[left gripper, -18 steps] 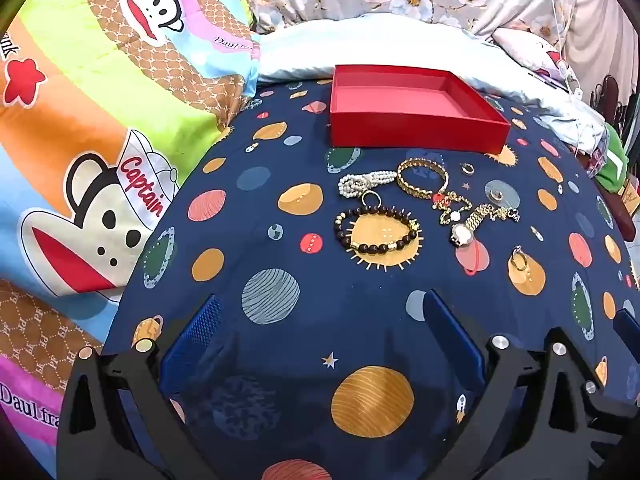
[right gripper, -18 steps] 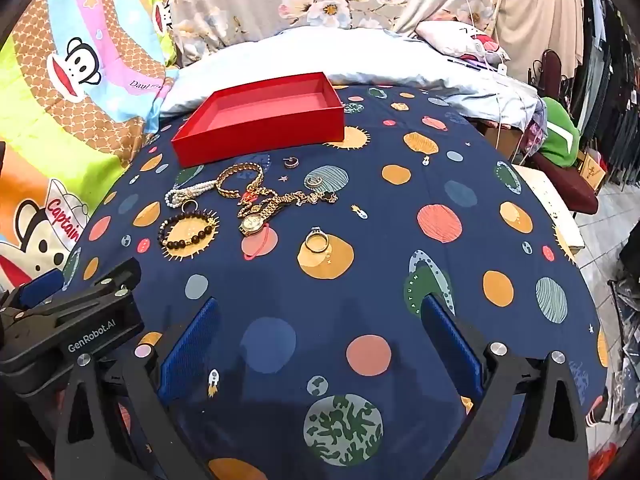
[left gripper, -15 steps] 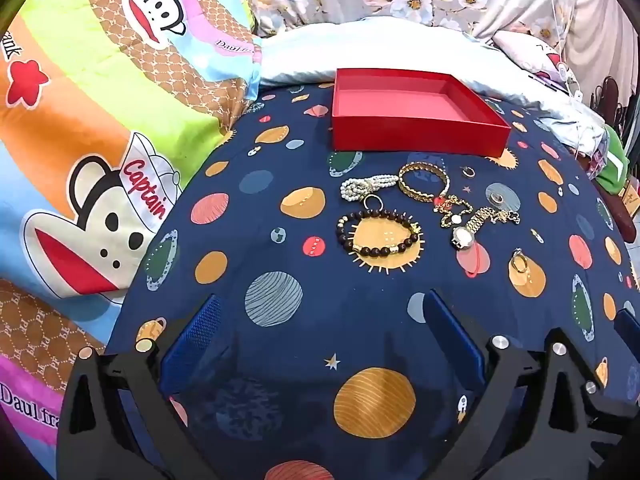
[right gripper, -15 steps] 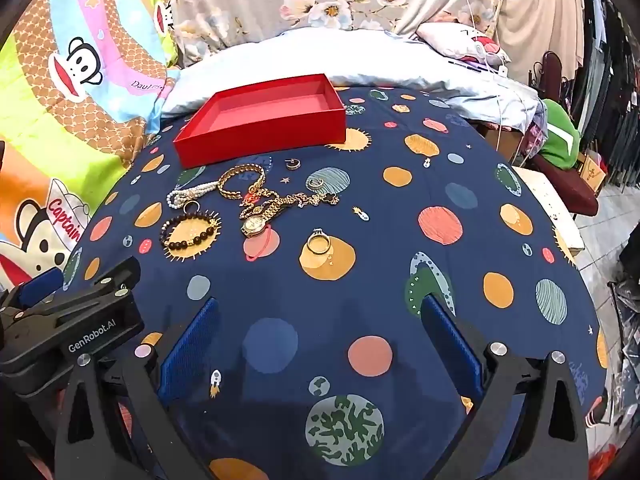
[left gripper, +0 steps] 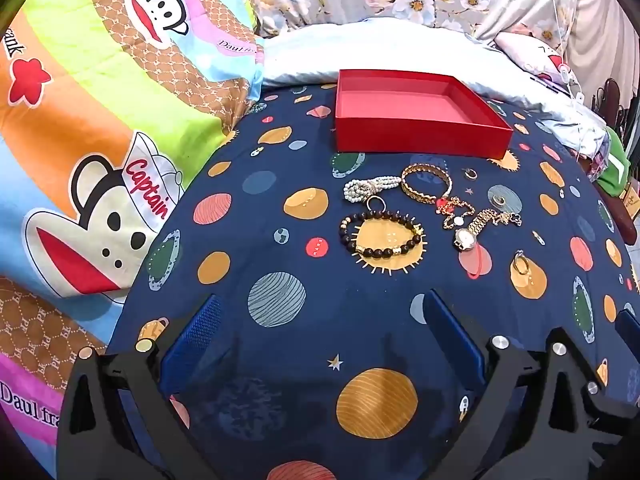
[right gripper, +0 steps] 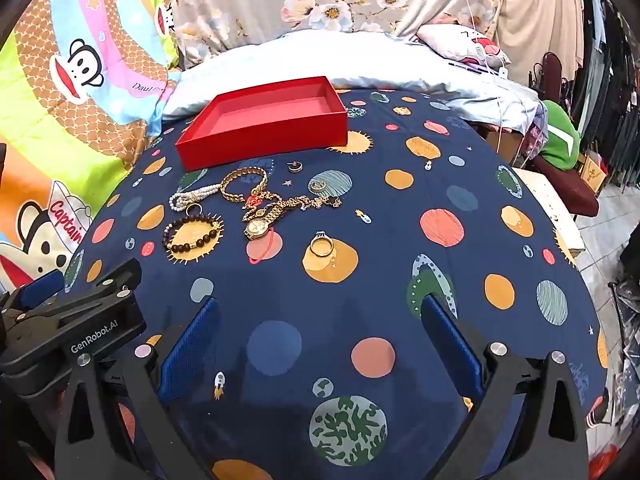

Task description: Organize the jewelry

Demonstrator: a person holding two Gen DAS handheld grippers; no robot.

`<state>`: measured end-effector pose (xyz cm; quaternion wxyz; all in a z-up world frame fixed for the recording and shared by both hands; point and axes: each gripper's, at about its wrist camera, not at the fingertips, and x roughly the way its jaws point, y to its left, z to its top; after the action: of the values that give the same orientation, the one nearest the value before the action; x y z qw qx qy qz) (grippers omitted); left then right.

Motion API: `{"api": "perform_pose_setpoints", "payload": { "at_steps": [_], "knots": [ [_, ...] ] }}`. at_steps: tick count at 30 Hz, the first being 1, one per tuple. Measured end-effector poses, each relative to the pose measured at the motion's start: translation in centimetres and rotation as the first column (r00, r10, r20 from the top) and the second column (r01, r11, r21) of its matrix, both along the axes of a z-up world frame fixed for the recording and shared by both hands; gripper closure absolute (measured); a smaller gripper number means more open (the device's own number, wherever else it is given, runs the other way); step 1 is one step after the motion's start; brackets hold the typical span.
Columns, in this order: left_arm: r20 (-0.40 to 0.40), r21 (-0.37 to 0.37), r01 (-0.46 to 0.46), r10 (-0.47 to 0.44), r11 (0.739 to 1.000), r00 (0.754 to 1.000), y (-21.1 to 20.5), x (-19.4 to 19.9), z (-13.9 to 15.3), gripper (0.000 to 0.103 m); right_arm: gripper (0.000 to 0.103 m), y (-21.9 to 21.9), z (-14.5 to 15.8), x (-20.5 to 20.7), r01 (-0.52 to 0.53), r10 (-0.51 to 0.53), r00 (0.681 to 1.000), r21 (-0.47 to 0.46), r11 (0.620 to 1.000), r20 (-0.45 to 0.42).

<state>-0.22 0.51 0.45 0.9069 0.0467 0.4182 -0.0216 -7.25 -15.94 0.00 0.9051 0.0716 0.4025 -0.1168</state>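
Covering the bed, a navy sheet (left gripper: 304, 344) printed with planets, stars and small rockets serves as the work surface. A red tray (left gripper: 416, 140) sits at its far side, shallow, lidless and holding nothing, its back edge near a pale blue pillow (right gripper: 320, 60). Just in front of the tray lies the jewelry, loose on the cloth: a pearl bracelet (left gripper: 370, 187) beside a gold bangle (left gripper: 426, 184), a dark beaded bracelet (left gripper: 380, 236) nearer the cameras, a tangle of gold chain (right gripper: 296, 203) touching a gold wristwatch (right gripper: 258, 228), and a ring (right gripper: 322, 246) lying apart on an orange disc of the print. Two smaller rings rest close to the tray's front wall.

Both tools hang above the near part of the sheet, angled downward. Fingers of the left gripper (left gripper: 320, 336) are spread wide with nothing between them, and the right gripper (right gripper: 320, 336) stands equally splayed and empty, well short of the jewelry.

A bright cartoon-monkey quilt (left gripper: 100, 128) is bunched along the left, floral fabric (right gripper: 320, 4) hangs behind the pillow, and clothes (right gripper: 604, 60) hang at the right above a tiled floor.
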Motion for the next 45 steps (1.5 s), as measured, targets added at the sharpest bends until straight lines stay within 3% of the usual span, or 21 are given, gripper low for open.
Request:
{"api": "perform_pose_setpoints", "payload": {
  "at_steps": [45],
  "knots": [
    [-0.001,-0.002,-0.009,0.009,1.0,1.0,0.83,0.56,-0.53,0.005,0.005,0.64,-0.69,0.37,-0.005,0.005,1.0,0.012,1.0,-0.006]
  ]
}}
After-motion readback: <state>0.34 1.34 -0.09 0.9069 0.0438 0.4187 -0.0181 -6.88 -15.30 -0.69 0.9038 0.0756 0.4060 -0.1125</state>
